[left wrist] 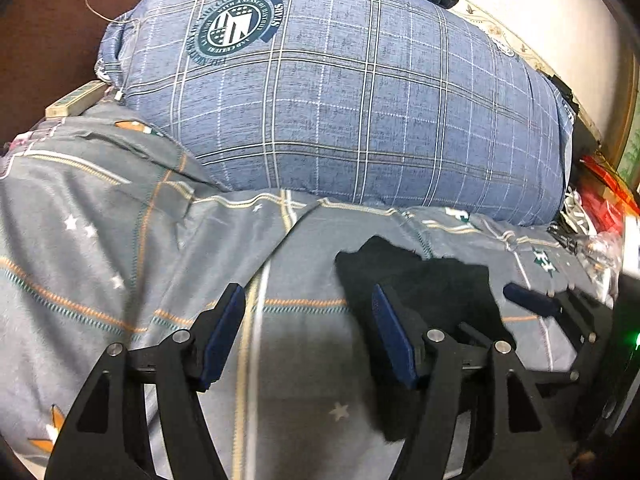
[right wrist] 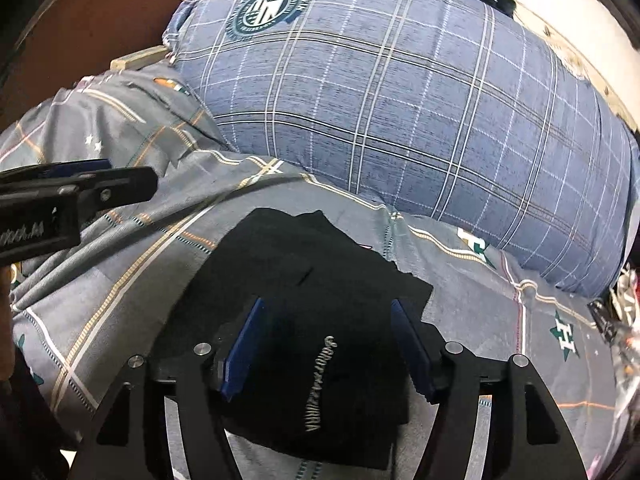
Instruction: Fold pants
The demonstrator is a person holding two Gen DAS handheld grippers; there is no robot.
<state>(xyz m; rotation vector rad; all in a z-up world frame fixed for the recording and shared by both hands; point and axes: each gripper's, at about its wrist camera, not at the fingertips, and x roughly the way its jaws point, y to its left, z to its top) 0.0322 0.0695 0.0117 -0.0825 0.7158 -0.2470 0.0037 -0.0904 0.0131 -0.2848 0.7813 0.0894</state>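
Observation:
The black pants (right wrist: 316,320) lie folded into a compact bundle on the grey patterned bed sheet (right wrist: 120,280), with pale lettering on top. My right gripper (right wrist: 326,320) is open, its blue pads on either side of the bundle just above it. My left gripper (left wrist: 308,316) is open over bare sheet, left of the pants (left wrist: 424,276). The left gripper also shows at the left edge of the right wrist view (right wrist: 100,182). The right gripper shows at the right of the left wrist view (left wrist: 532,300).
A large blue plaid pillow (left wrist: 340,92) lies across the back of the bed. A brown headboard (left wrist: 48,32) stands at the far left. Red and mixed clutter (left wrist: 600,200) sits at the right edge. A pale wall (left wrist: 540,12) is behind.

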